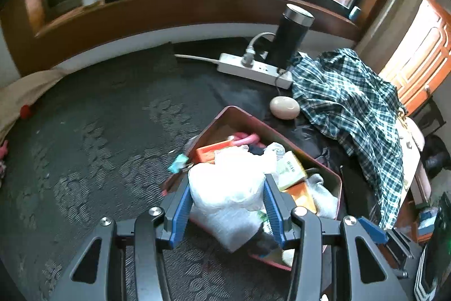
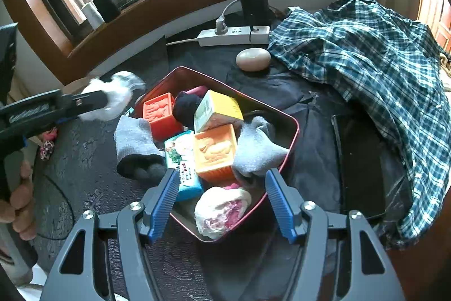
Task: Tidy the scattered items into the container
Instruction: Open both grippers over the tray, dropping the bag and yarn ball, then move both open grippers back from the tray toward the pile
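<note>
- The left tongs (image 1: 227,195) are closed part-way on a white plastic bag (image 1: 225,185), blue pads pressed into both its sides.
- From the right view, that bag (image 2: 108,100) hangs just off the tin's (image 2: 293,131) far-left corner, so the drop lies to the tongs' right.
- The right tongs (image 2: 222,188) are wide open and empty, poised above the tin's near end.
- The tin already holds blocks, socks and packets; a grey sock (image 2: 135,143) droops over its left rim onto the tabletop (image 2: 84,160).
- Beyond lie an oval soap (image 2: 253,59) and a plaid shirt (image 2: 366,61).
</note>
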Tool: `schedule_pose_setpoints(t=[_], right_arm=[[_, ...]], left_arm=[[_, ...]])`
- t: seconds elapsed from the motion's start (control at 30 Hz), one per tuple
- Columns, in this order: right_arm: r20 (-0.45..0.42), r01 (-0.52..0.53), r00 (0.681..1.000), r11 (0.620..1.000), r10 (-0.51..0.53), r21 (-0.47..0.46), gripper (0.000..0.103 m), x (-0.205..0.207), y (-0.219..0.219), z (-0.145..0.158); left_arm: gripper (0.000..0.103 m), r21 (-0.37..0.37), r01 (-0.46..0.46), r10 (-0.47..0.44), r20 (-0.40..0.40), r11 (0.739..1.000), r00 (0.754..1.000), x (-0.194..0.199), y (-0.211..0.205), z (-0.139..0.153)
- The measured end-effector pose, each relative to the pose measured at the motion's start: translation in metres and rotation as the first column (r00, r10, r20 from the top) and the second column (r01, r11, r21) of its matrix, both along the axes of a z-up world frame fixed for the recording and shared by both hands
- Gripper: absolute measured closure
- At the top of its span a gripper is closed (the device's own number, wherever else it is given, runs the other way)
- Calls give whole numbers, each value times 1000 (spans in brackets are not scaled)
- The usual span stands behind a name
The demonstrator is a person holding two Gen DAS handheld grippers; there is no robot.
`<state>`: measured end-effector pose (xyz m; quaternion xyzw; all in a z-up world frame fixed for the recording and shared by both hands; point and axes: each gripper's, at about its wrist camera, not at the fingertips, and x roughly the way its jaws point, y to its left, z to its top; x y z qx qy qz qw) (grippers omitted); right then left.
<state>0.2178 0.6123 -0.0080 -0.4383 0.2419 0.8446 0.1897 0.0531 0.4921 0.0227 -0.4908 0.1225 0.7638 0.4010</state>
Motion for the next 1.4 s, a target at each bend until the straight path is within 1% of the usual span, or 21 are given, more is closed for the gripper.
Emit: schedule_pose_setpoints(t=[0.1, 0.13, 0.17, 0.2, 0.3, 0.43, 0.67, 0.8, 0.9, 1.03, 1.2, 1.4], right_arm=[[3, 13, 1000, 1000, -13, -6, 36, 2, 4, -2], [4, 19, 1000, 1000, -19, -9, 36, 3, 6, -4], [5, 24, 1000, 1000, -24, -11, 36, 3, 6, -4], [5, 29, 1000, 999, -29, -12, 36, 3, 8, -4], [4, 37, 999, 999, -37, -16, 36, 1, 10, -5], [2, 20, 1000, 1000, -20, -20, 36, -9, 8, -6], [-12, -52, 999, 999, 51, -13, 36, -38, -12, -1], [-28, -103, 994, 995, 103, -4, 36, -56, -27, 6], [-45, -124, 991, 992, 124, -4, 36, -69, -38, 12], [-72, -143, 987, 990, 142, -13, 35, -85, -56, 19], [-88, -200, 976, 980, 198, -17, 35, -111, -89, 24], [-91, -298, 951, 954, 295, -22, 35, -146, -141, 27]], left_arm=[[50, -11, 32, -32, 32, 999, 999, 1, 19, -10], [42, -16, 38, -37, 46, 999, 998, 1, 23, -14], [31, -22, 38, -37, 58, 999, 998, 0, 25, -16], [29, -28, 39, -37, 70, 999, 997, -1, 27, -19], [29, -39, 29, -26, 88, 999, 996, -6, 27, -24], [29, -31, -27, 30, 91, 999, 995, -19, 11, -20], [29, -23, -138, 139, 82, 990, 987, -45, -33, -13], [29, -37, -197, 200, 76, 980, 977, -56, -62, -12], [29, -60, -265, 269, 69, 962, 961, -67, -93, -13], [29, -72, -347, 352, 73, 935, 933, -81, -137, -12], [29, -75, -433, 438, 60, 898, 897, -95, -196, -8], [29, -79, -527, 531, 53, 846, 846, -115, -265, -8]])
